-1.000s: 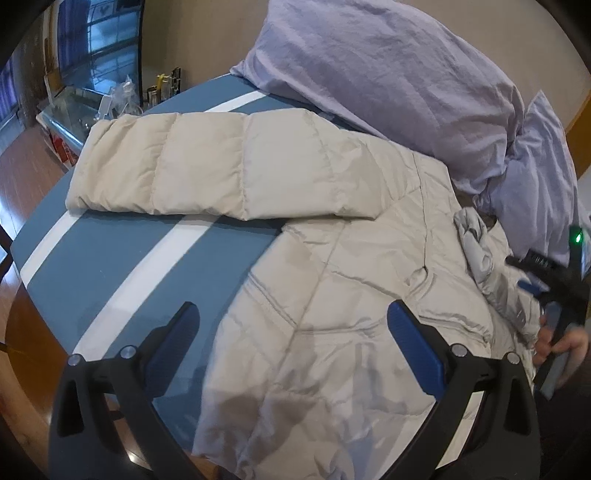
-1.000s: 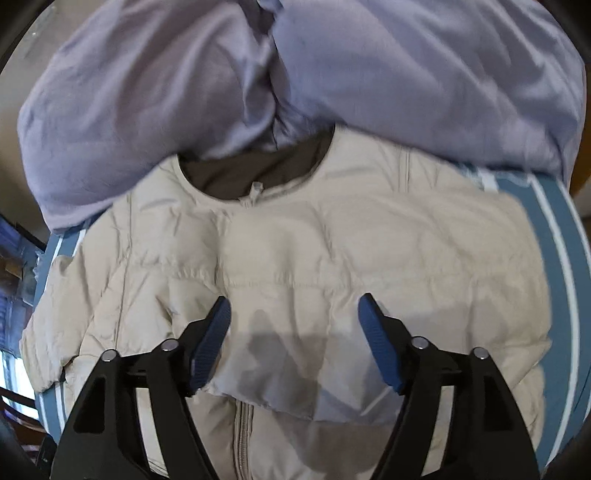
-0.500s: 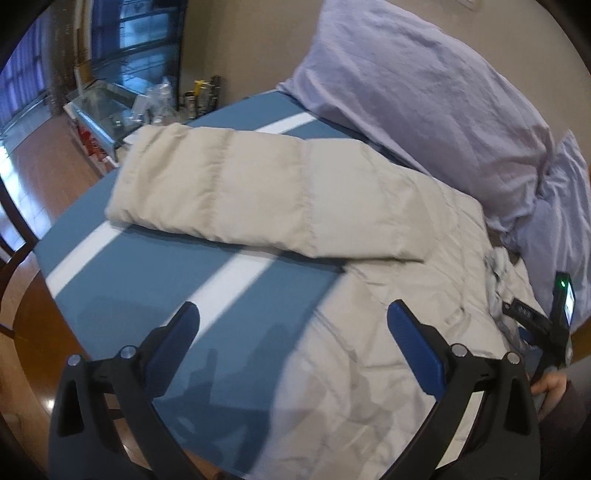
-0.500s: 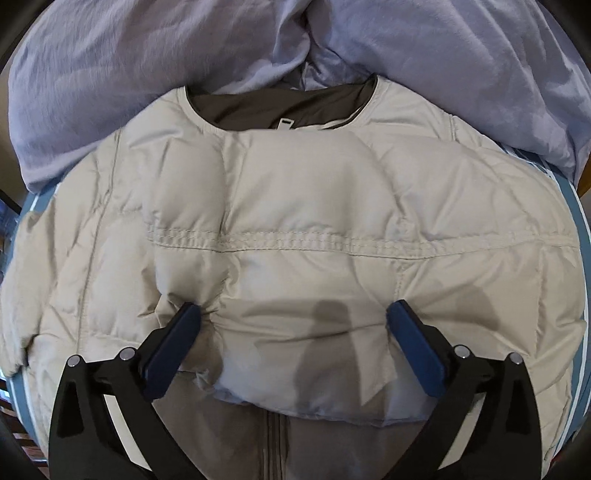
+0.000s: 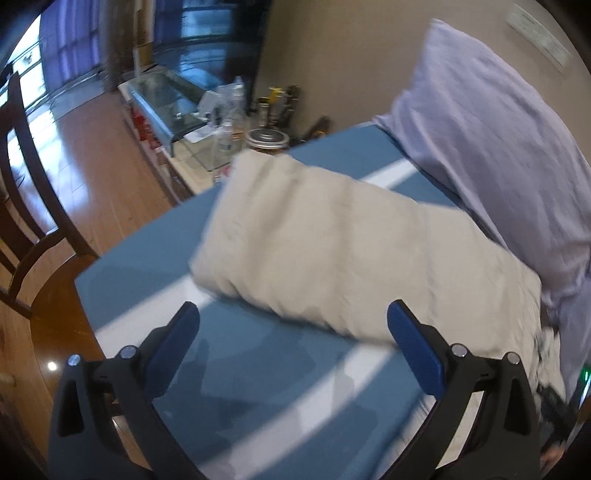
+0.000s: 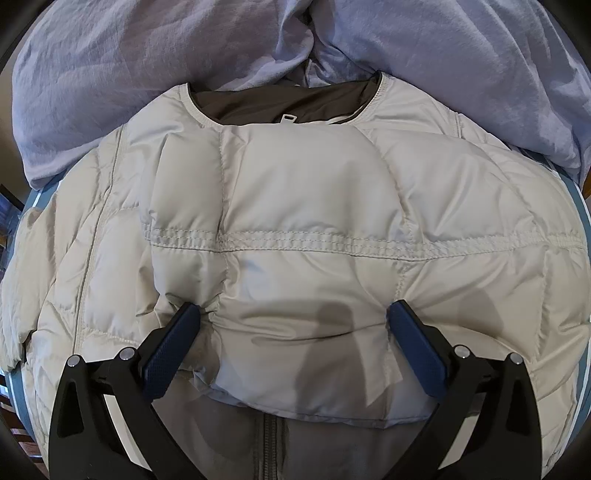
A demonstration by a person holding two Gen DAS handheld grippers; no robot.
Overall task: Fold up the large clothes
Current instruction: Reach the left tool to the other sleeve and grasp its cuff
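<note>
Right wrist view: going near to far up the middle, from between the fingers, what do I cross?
Zipper → folded-over hem edge of the beige puffer jacket → stitched cross seam → dark collar lining → lavender bedding.

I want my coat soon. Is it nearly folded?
Not yet. Done: one sleeve lies folded across the coat chest. In hand: the right gripper, jaws wide open, presses on that sleeve's end; the left gripper, open, is near the other sleeve, which is spread out on the table. Left: that sleeve and the body.
</note>
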